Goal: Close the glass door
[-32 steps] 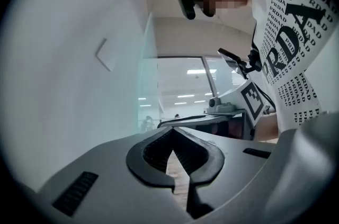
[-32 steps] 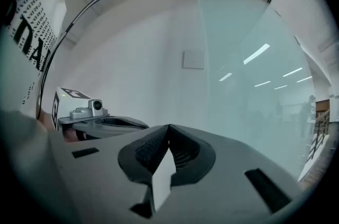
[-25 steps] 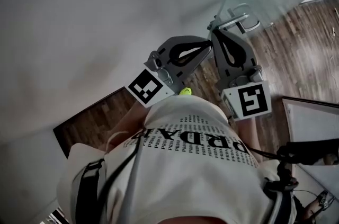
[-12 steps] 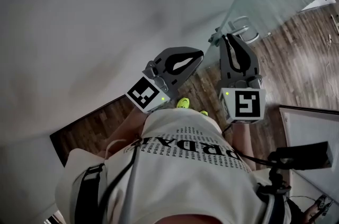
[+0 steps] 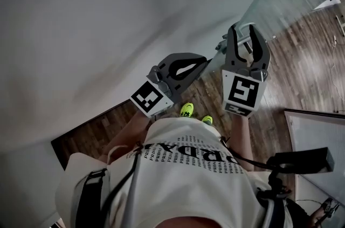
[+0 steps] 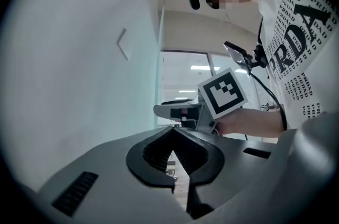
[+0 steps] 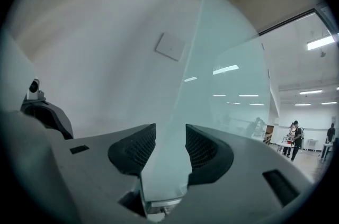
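my left gripper [image 6: 172,132] hangs back with jaws pressed together on nothing, while my right gripper [image 7: 170,135], the nearer one, has its jaws spread, and the glass door [image 7: 233,85]'s upright edge stands straight ahead in line between them.

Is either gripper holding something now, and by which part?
Nothing is held. The left gripper is shut with nothing between its jaws. The right gripper has its jaws apart, facing the edge of the glass door without gripping it.
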